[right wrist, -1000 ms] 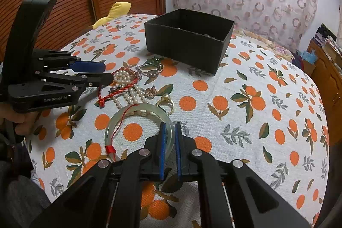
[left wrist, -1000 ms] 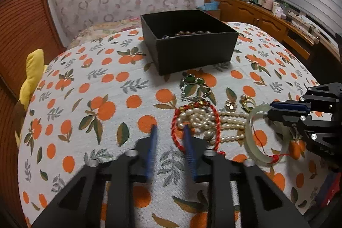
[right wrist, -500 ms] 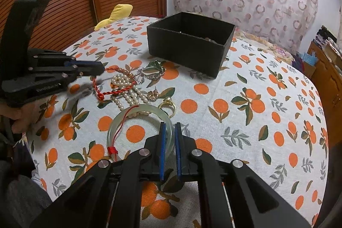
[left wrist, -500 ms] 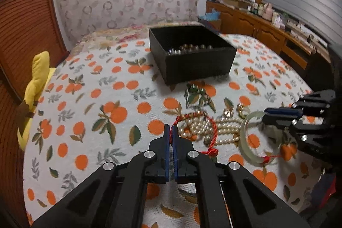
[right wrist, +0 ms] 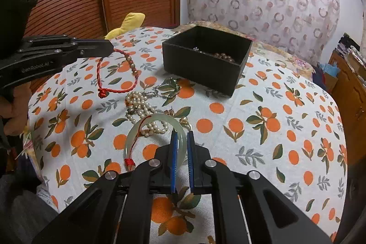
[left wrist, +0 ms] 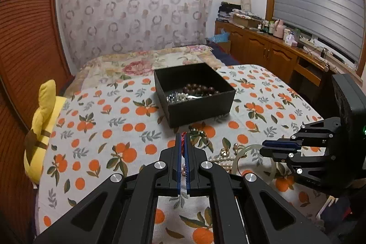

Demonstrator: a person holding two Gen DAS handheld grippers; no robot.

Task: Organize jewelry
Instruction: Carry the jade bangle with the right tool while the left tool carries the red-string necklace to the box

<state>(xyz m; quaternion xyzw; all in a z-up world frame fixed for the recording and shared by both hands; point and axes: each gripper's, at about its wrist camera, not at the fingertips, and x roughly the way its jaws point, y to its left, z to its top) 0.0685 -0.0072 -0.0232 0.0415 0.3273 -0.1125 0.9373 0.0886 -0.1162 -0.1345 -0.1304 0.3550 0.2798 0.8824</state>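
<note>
My left gripper is shut on a red cord bracelet with gold beads and holds it in the air, left of the black box; it also shows in the right wrist view. My right gripper is shut on a pale green jade bangle lying on the orange-print cloth; it also shows in the left wrist view. A pearl necklace lies tangled beside the bangle. The box holds brown beads and silver pieces.
A green-stone bracelet and gold pieces lie between the pearls and the box. A yellow plush toy sits at the table's left edge. Wooden cabinets stand to the right, a bed behind the table.
My left gripper closed on the red cord bracelet and lifted it off the pearls into the air. My right gripper stayed shut on the jade bangle.
</note>
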